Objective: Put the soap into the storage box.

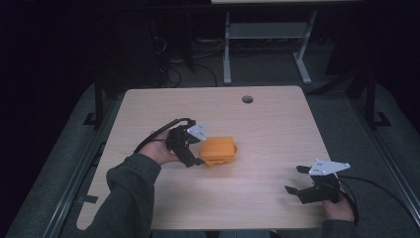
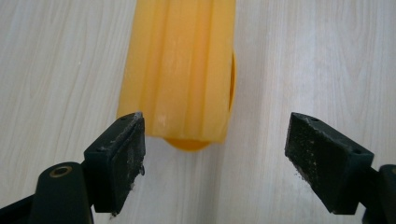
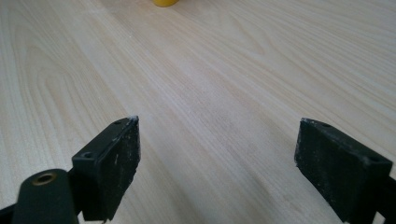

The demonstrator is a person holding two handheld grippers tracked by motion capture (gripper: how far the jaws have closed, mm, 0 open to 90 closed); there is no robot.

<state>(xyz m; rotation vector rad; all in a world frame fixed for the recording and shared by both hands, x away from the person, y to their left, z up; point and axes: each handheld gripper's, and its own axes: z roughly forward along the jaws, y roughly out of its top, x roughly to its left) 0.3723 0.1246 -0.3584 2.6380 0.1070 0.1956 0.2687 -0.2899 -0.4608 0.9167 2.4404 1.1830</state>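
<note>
Both the left gripper (image 1: 194, 159) and the right gripper (image 1: 296, 179) are black with a grey three-cornered plate on top, a black cable trailing behind, dust-flecked flat pads (image 2: 133, 151), a brass-ringed hole beside one jaw, and dark grey-green sleeves (image 1: 130, 193) behind.

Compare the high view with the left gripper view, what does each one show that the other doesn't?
High view alone: the right claw open near the table's near right corner, both of the person's hands, a round hole by the far edge, and the floor.

Left gripper view alone: lengthwise ridges along the orange plastic object.

Both: the left claw, open, at that object's end, on the wooden table.
</note>
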